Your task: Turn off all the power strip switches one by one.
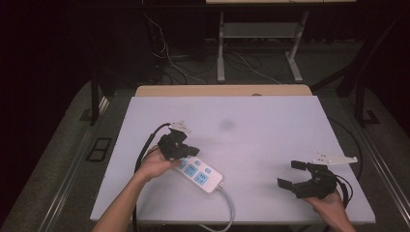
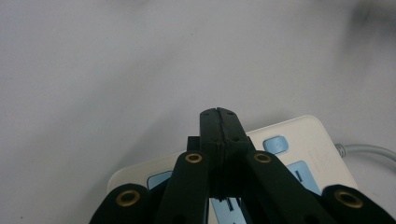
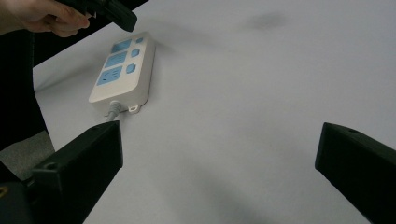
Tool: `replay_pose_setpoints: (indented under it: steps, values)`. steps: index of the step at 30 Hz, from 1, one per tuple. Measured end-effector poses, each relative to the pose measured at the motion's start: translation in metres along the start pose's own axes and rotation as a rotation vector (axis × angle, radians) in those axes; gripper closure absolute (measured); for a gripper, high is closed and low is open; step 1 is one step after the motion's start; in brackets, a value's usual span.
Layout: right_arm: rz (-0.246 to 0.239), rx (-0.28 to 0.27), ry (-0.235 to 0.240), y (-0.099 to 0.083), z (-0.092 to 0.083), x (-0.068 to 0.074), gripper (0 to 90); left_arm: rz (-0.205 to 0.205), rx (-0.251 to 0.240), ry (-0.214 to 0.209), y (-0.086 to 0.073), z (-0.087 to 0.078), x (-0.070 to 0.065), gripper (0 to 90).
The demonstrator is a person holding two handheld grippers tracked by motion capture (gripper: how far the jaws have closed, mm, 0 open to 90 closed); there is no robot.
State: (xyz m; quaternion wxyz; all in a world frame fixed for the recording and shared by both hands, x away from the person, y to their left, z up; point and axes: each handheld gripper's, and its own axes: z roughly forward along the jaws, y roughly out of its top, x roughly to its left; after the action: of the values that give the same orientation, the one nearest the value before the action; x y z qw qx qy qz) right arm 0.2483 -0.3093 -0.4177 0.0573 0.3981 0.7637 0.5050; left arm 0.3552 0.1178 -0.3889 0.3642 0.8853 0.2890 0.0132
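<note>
The white counter [image 1: 270, 145] is almost bare, and on its near left part lies a white power strip [image 1: 202, 175] with blue sockets and blue switches, its grey cord [image 1: 228, 203] running off toward the near edge. Over the strip's far end sits the left gripper [image 1: 189, 153], its fingers [image 2: 218, 122] pressed flat together with nothing between them, the tips just above or maybe on the strip near a blue switch [image 2: 275, 144]; I can't say from here whether they touch. Looks to me like a closed-tip poke at a switch, either about to land or landing now. Well apart on the right, the right gripper [image 1: 291, 174] rests low over the counter, fingers spread wide and empty, pointing across at the strip. No plug anywhere on the counter, so the work seems to be all about those switches, with most of it left to do.
</note>
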Motion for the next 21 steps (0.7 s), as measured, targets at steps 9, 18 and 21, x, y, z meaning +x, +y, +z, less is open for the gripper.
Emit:
replay_pose_setpoints:
  steps: [9, 18, 21]
  values:
    - [0.002, -0.001, 0.0, 0.0, 0.0, -0.001, 0.7, 0.013, -0.008, 0.025, 0.007, -0.013, 0.003, 89.2]
    - [0.003, -0.002, -0.001, 0.0, 0.0, -0.001, 0.7, 0.022, -0.011, 0.055, 0.011, -0.028, 0.006, 89.2]
    - [0.003, -0.001, 0.0, 0.0, 0.0, 0.0, 0.7, 0.011, -0.016, 0.064, 0.011, -0.032, 0.009, 89.2]
